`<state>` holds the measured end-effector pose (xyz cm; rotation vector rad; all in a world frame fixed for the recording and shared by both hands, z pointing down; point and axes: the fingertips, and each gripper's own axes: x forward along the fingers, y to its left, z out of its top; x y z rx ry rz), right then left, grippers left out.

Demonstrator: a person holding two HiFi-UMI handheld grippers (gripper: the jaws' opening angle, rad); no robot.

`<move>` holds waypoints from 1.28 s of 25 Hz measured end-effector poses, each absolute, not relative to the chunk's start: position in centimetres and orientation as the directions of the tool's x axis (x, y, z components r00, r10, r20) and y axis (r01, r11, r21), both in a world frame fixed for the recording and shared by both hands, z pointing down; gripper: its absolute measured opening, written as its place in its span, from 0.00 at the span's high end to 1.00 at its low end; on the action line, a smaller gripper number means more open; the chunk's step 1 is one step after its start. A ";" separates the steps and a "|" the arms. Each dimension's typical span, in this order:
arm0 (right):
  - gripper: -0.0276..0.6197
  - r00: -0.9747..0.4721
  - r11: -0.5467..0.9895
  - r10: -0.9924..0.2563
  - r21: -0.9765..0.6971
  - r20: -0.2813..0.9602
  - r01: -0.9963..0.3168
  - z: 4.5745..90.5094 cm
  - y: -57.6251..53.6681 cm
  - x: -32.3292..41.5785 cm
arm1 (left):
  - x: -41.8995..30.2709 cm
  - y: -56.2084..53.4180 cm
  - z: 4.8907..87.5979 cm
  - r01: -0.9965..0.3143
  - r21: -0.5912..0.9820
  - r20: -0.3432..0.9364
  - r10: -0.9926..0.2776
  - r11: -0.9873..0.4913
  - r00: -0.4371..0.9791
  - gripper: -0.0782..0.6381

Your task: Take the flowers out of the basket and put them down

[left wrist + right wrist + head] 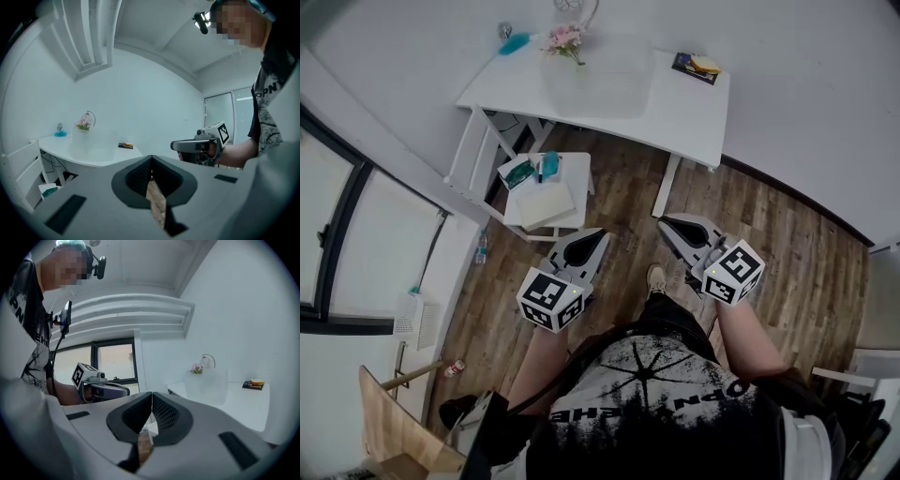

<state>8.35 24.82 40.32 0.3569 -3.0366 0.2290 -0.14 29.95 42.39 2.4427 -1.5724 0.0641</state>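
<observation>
Nothing's started yet as far as I can tell. The left hand-held gripper (596, 236) and the right hand-held gripper (664, 221) both have their jaws pressed together with nothing in them, and they're held out over the wood floor, well away from the worktop (694, 108). The flowers (565, 39) are way at the back of it, sitting in the basket (89, 115) with the arched handle, right behind a frosted bin (600, 80). So the step in hand is really just the approach. If it were me, I'd walk right up, spread one set of jaws before reaching, and come in over or around the bin instead of through it. I'd pinch the stems low rather than the blooms, since petals would probably crush or slip. I'd keep the other gripper ready to steady the basket, because it looks light enough to lift with the bunch. Head count: two grippers, one bunch of pink flowers, one basket, one bin, one teal thing (516, 43) near the flowers, one dark booklet-ish item (696, 66) on the far side, plus one low side table (579, 165) with some clutter.
</observation>
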 end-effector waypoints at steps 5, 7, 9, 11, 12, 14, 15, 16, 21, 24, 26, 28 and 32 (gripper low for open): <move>0.93 -0.976 0.968 -0.194 -0.140 0.094 -0.206 40.5 20.3 7.9 | -0.6 25.3 42.6 -0.912 0.180 0.166 -0.902 -0.370 0.398 0.87; 0.93 -0.979 0.971 -0.180 -0.142 0.094 -0.192 40.2 18.1 7.8 | -0.6 23.1 42.3 -0.916 0.181 0.166 -0.907 -0.358 0.388 0.87; 0.93 -0.982 0.974 -0.164 -0.146 0.089 -0.175 39.9 16.0 7.8 | -0.5 21.1 42.0 -0.921 0.180 0.166 -0.912 -0.346 0.375 0.87; 0.93 -0.986 0.977 -0.142 -0.150 0.084 -0.153 39.9 13.8 7.8 | -0.5 19.1 41.6 -0.928 0.176 0.165 -0.919 -0.329 0.357 0.87; 0.93 -0.988 0.978 -0.132 -0.150 0.085 -0.143 39.8 12.7 7.7 | -0.5 18.1 41.5 -0.932 0.175 0.165 -0.923 -0.318 0.346 0.87; 0.93 -0.990 0.981 -0.112 -0.151 0.087 -0.124 39.7 10.7 7.6 | -0.5 16.2 41.4 -0.938 0.174 0.168 -0.930 -0.299 0.327 0.87; 0.93 -0.991 0.982 -0.103 -0.151 0.087 -0.115 39.7 9.7 7.5 | -0.6 15.3 41.4 -0.941 0.175 0.170 -0.932 -0.291 0.320 0.87; 0.93 -0.992 0.983 -0.094 -0.152 0.088 -0.106 39.7 8.8 7.4 | -0.6 14.4 41.4 -0.943 0.177 0.172 -0.934 -0.283 0.312 0.87; 0.93 -0.995 0.986 -0.041 -0.158 0.093 -0.055 39.9 4.9 6.7 | -1.0 10.4 41.7 -0.953 0.184 0.181 -0.945 -0.239 0.272 0.87; 0.93 -0.995 0.988 -0.001 -0.155 0.100 -0.017 40.3 3.2 6.4 | -1.0 8.4 42.2 -0.958 0.186 0.189 -0.949 -0.218 0.252 0.87; 0.93 -0.995 0.988 0.023 -0.152 0.102 0.008 40.4 2.5 6.2 | -1.0 7.4 42.5 -0.961 0.187 0.194 -0.951 -0.205 0.241 0.87; 0.93 -0.994 0.988 0.042 -0.155 0.096 0.026 40.4 1.8 6.1 | -1.0 6.5 42.8 -0.964 0.187 0.198 -0.954 -0.191 0.227 0.87; 0.93 -0.993 0.985 0.076 -0.159 0.086 0.062 40.4 0.7 5.6 | -0.9 5.0 43.0 -0.968 0.183 0.203 -0.957 -0.171 0.207 0.87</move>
